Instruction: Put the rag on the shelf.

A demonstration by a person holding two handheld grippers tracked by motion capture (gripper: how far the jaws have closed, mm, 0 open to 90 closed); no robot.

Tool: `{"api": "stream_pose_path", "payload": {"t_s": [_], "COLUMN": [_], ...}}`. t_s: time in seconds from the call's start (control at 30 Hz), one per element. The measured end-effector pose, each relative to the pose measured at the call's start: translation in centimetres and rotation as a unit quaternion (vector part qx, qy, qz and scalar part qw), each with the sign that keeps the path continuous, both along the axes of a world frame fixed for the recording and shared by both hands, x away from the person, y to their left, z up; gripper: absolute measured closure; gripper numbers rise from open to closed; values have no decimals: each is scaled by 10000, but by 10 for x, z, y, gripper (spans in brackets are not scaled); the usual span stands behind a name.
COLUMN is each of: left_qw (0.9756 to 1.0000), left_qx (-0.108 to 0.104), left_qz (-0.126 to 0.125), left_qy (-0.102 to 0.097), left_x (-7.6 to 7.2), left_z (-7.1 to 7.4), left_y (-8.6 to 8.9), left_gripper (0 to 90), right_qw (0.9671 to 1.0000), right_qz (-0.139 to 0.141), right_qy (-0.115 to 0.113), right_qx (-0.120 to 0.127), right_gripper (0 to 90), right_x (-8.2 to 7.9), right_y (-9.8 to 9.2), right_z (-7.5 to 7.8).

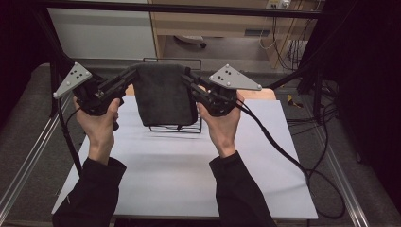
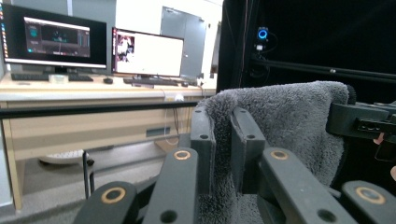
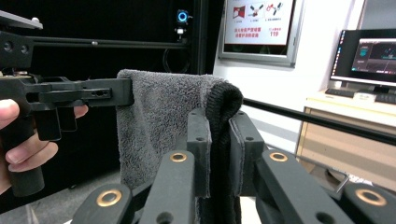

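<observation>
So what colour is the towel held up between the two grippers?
Dark grey, plain with no pattern. The towel shows best in the left gripper view.

Grey towel [image 1: 163,97] hides most of the wire rack [image 1: 176,126] behind it; just the base wires and far top rail visible. Towel's lower end cut off at bottom edge in both gripper views. Monitor [image 3: 371,56] text unreadable.
</observation>
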State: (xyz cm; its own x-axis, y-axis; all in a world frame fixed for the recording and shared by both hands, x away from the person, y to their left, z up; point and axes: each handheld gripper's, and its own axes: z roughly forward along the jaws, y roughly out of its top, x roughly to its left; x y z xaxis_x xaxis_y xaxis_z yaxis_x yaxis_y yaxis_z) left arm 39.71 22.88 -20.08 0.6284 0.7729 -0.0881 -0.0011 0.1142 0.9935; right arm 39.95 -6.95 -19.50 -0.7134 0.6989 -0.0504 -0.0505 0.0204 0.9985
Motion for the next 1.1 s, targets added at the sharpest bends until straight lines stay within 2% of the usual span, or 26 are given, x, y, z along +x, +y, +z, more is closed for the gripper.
{"api": "stream_pose_path", "payload": {"t_s": [0.2, 0.37, 0.6, 0.9, 1.1], "left_qw": [9999, 9998, 9997, 9994, 9993], "left_qx": [-1, -97, -149, -157, -55], "left_qz": [39, 26, 17, 33, 164], "left_qy": [-111, -174, -209, -293, -336], "left_x": [3, 9, 18, 27, 34], "left_z": [12, 23, 36, 54, 65], "left_y": [-1, 0, -1, 0, -2], "left_gripper": [807, 807, 807, 807, 807], "right_qw": [9999, 9996, 9993, 9988, 9986], "right_qz": [-42, -66, -122, -161, -195], "right_qy": [-129, -256, -331, -438, -481], "right_qx": [4, 81, 121, 126, 125], "right_gripper": [809, 809, 809, 809, 809], "right_x": [4, 9, 17, 25, 35], "right_y": [0, 1, 2, 3, 5], "right_z": [13, 23, 36, 51, 62]}}
